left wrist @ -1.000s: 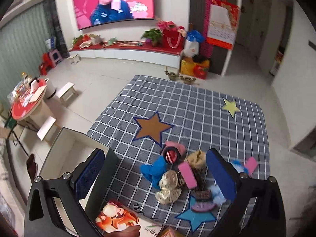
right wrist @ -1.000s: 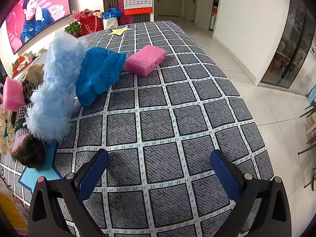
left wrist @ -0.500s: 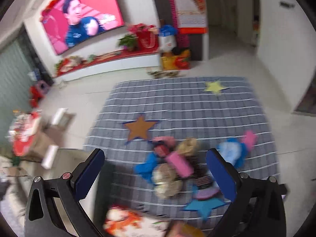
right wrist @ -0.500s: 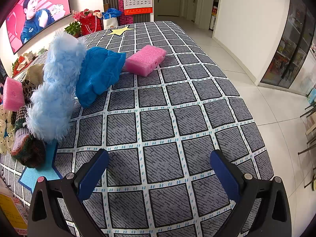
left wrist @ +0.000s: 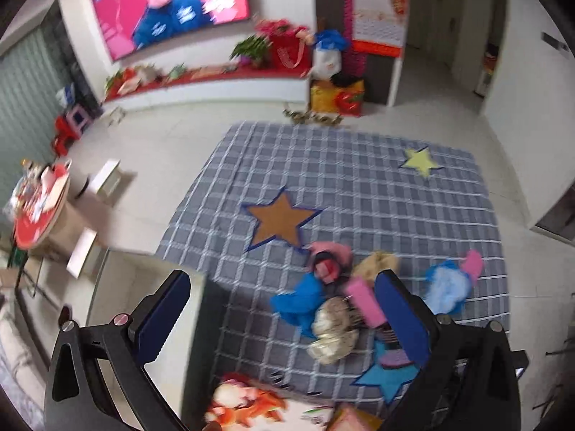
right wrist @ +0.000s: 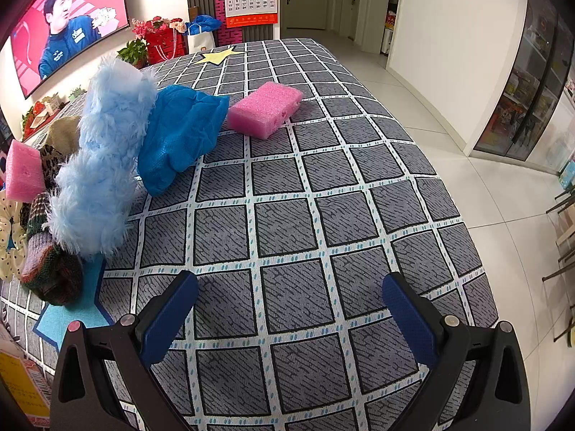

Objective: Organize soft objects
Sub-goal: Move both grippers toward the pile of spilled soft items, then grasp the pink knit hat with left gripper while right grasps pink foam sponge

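A pile of soft things lies on the grey checked cloth (right wrist: 287,222). In the right wrist view I see a fluffy light-blue piece (right wrist: 104,158), a blue cloth (right wrist: 179,133), a pink sponge (right wrist: 266,107), a second pink sponge (right wrist: 21,170) and a dark knitted piece (right wrist: 50,269). My right gripper (right wrist: 287,309) is open and empty, low over the cloth, right of the pile. My left gripper (left wrist: 284,309) is open and empty, high above the table. Below it lie a blue cloth (left wrist: 298,298), a beige scrunchie (left wrist: 332,327) and a pink sponge (left wrist: 364,301).
A brown star (left wrist: 280,221), a yellow star (left wrist: 420,161) and a blue star (left wrist: 386,377) mark the cloth. A white box (left wrist: 122,305) stands at the table's left edge. A printed box (left wrist: 251,406) lies at the near edge. Tiled floor surrounds the table.
The left gripper has swung and tilted high above the table, so its view has shifted. The right gripper and the soft things have not moved.
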### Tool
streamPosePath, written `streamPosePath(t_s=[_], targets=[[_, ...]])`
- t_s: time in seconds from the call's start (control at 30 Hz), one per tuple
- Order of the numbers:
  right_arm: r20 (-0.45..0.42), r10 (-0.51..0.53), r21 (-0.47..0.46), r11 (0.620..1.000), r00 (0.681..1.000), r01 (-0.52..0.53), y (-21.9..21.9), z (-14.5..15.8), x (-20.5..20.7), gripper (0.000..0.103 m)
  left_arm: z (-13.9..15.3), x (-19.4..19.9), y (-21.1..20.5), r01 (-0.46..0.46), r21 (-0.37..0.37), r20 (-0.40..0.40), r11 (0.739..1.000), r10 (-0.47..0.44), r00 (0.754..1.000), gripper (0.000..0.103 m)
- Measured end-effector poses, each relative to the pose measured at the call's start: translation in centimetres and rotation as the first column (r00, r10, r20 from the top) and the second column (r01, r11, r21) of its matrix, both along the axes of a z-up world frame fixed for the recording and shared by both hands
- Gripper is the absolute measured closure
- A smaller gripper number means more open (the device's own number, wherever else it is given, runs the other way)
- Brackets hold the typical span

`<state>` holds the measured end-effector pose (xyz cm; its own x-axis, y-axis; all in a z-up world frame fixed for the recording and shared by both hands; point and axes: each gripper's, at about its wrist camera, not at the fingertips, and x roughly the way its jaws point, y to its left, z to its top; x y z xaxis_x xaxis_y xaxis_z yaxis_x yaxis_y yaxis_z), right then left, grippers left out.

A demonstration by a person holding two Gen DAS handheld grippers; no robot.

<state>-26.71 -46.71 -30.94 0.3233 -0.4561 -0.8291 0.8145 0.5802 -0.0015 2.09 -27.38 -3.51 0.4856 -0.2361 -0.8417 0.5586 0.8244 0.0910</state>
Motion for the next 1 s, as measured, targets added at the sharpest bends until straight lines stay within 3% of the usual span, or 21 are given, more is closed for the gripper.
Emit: streamPosePath(t_s=[0.2,0.27,0.43,0.57,0.73,0.87,0.93,1.0], targets=[[0.001,0.000,0.000,1.000,1.000,0.000,-0.1,-0.2,0.2,0.000,-3.9,2.9,1.9,-0.034,0.153,-0.037,0.988,0.040,0.999,0.000],[0.001,0.000,0.000,1.000,1.000,0.000,-0.1,-0.3,0.3,0.000,-5.7,3.6,1.8,-0.033,0.187,-0.086,0.982,0.049,0.995,0.000],[-0.011,-0.019,0.012,1.000,1.000,0.019,-0.3,0.2,0.1,0.000,-7.9,4.7,1.6,-0.056,0.153,-0.217,0.987,0.089,0.972,0.000],[-0.098,-0.002,0.164,0.986,0.995,0.018,-2.6,0.6,1.6,0.000,-10.0,6.4,-0.5,0.015,0.172,-0.305,0.985,0.039,0.952,0.000],[-0.020,-0.096,0.413,0.906,0.995,0.096,-7.6,2.8,2.1,0.000,-12.6,9.2,-4.6,0.081,0.168,-0.426,0.983,-0.002,0.905,0.000],[0.011,-0.281,0.518,0.822,0.960,0.235,-13.8,4.6,2.9,0.000,-15.3,11.4,-8.3,0.083,0.241,-0.462,0.967,0.039,0.886,0.000],[0.005,-0.311,0.563,0.786,0.950,0.254,-16.6,4.3,4.5,0.000,-16.7,12.1,-10.2,0.102,0.270,-0.477,0.957,0.041,0.878,0.000],[-0.005,-0.299,0.579,0.777,0.954,0.246,-18.2,4.0,6.4,0.000,-18.2,12.6,-11.9,0.139,0.304,-0.511,0.942,0.039,0.859,0.000]])
